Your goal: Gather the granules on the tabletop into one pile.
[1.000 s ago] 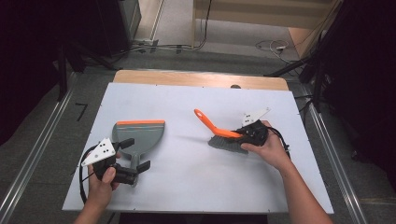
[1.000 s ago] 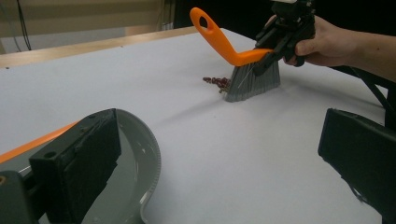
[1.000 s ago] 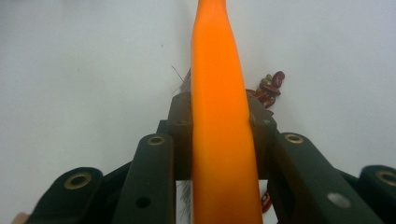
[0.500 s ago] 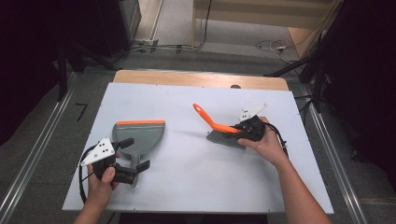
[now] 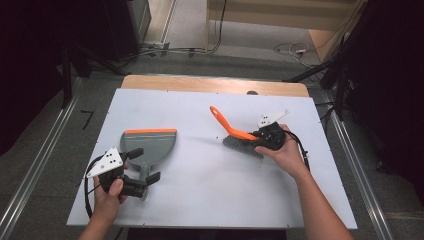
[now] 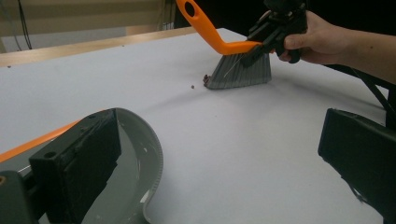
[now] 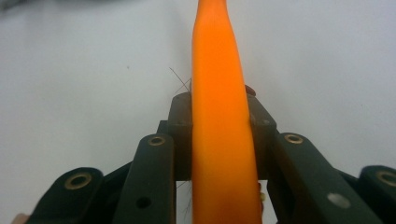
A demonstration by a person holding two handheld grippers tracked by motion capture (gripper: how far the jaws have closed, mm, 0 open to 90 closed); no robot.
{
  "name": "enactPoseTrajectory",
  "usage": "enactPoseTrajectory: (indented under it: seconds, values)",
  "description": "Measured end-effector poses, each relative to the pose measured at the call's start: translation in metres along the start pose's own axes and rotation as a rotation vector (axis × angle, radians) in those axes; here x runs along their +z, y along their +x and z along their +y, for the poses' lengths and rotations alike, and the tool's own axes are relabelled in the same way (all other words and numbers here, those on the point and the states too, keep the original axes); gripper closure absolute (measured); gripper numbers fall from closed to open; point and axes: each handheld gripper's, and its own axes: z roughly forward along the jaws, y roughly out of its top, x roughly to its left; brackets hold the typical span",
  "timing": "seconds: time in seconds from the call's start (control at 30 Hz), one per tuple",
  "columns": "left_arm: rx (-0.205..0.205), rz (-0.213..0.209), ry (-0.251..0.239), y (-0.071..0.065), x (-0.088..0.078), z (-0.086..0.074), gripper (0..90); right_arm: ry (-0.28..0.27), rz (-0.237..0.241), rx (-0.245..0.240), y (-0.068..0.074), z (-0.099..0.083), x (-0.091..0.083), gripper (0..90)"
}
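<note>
A white bench (image 5: 210, 165) is standing in a dim room, with a wooden strip along its far edge. The right gripper (image 5: 264, 138) is clenching the orange handle of the brush (image 5: 235, 132) on the right half of the bench, its grey bristles resting on the surface. The left gripper (image 5: 142, 182) is sitting released at the near left, its jaws straddling the handle of the grey dustpan (image 5: 150, 147) without pressing it. A few small crumbs (image 6: 198, 83) are lying beside the bristles.

No words, labels, brand marks or numbers can be read on anything here.
</note>
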Motion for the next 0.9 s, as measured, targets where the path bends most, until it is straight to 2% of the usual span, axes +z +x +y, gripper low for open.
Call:
enactPoseTrajectory:
  seconds: [0.07, 0.2, 0.27, 0.33, 0.4, 0.57, 0.67, 0.73, 0.8, 0.9]
  values:
    - [0.0, 0.0, 0.002, 0.0, 0.0, 0.0, 0.0, -0.021, 0.002, 0.014, 0.003, 0.003, -0.003, 68.8]
    - [0.002, -0.001, 0.002, 0.0, 0.0, 0.0, 0.0, -0.057, -0.026, 0.052, 0.013, 0.014, -0.008, 68.7]
    - [0.002, -0.001, 0.002, 0.0, 0.001, 0.0, 0.0, -0.067, -0.051, 0.086, 0.019, 0.022, -0.007, 68.7]
    - [0.003, -0.002, 0.003, 0.0, 0.0, 0.0, 0.0, -0.078, -0.096, 0.11, 0.027, 0.03, -0.002, 68.7]
    - [0.005, 0.0, 0.006, 0.0, 0.0, 0.0, 0.0, -0.094, -0.132, 0.161, 0.037, 0.038, 0.007, 68.7]
    - [0.004, -0.001, 0.004, 0.001, -0.001, 0.0, 0.0, -0.105, -0.172, 0.332, 0.052, 0.049, 0.038, 68.7]
    - [0.003, -0.002, 0.0, 0.002, -0.002, 0.0, 0.0, -0.074, -0.199, 0.417, 0.05, 0.046, 0.053, 68.7]
    - [0.002, -0.002, -0.002, 0.002, -0.003, 0.0, 0.0, -0.048, -0.223, 0.473, 0.046, 0.041, 0.058, 68.7]
    - [0.002, -0.002, -0.001, 0.002, -0.003, 0.0, 0.0, -0.062, -0.233, 0.525, 0.042, 0.035, 0.055, 68.7]
    - [0.003, -0.004, 0.0, 0.002, -0.002, 0.0, 0.0, -0.065, -0.258, 0.55, 0.038, 0.027, 0.047, 68.6]
